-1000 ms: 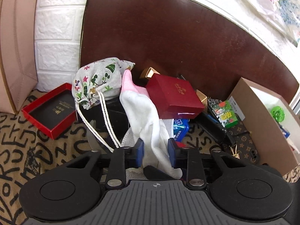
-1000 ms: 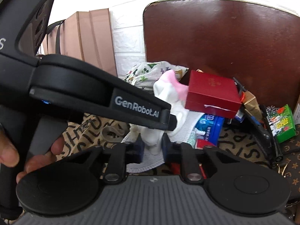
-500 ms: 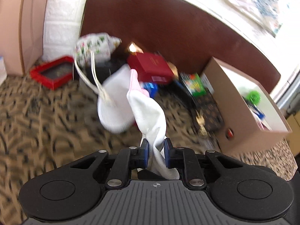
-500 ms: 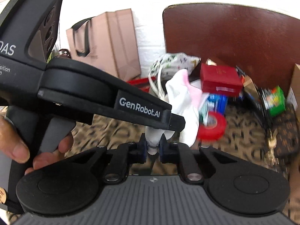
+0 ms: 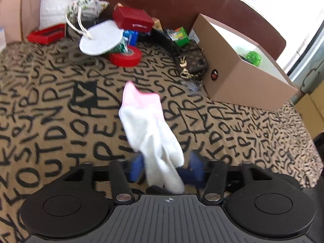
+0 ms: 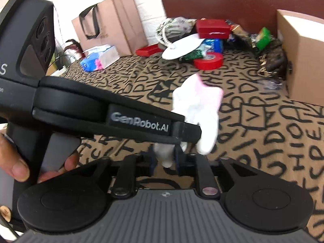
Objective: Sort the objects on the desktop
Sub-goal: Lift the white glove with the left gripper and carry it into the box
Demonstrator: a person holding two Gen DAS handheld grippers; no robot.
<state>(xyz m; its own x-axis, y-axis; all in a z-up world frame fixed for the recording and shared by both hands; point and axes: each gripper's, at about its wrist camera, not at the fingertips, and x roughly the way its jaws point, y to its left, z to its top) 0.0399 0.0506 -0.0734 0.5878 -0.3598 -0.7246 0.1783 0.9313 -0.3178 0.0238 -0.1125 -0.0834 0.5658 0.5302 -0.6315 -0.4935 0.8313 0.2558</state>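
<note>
A white sock [image 5: 149,125] with a pink cuff droops onto the lettered tablecloth [image 5: 60,109], well in front of the pile. Its toe end lies between the blue pads [image 5: 136,168] of my left gripper [image 5: 166,168], whose jaws are opening with a clear gap on both sides. In the right wrist view the sock [image 6: 198,105] hangs with another tip between the pads of my right gripper [image 6: 165,159]. Those jaws are opening too, and sit loosely around the fabric. The left gripper's black housing [image 6: 81,109] crosses that view from the left, with a person's hand [image 6: 14,162] on its handle.
An open cardboard box [image 5: 232,77] stands at the right. At the back lie a red tape roll [image 5: 125,55], a white disc [image 5: 101,38], a red box [image 5: 131,19], a drawstring pouch [image 5: 87,5] and a brown wallet [image 5: 192,60]. A paper bag [image 6: 109,26] stands far left.
Both grippers have drawn back from the pile with the sock, out over the cloth. Their jaws, shut on the sock before, have parted. The white disc now lies uncovered.
</note>
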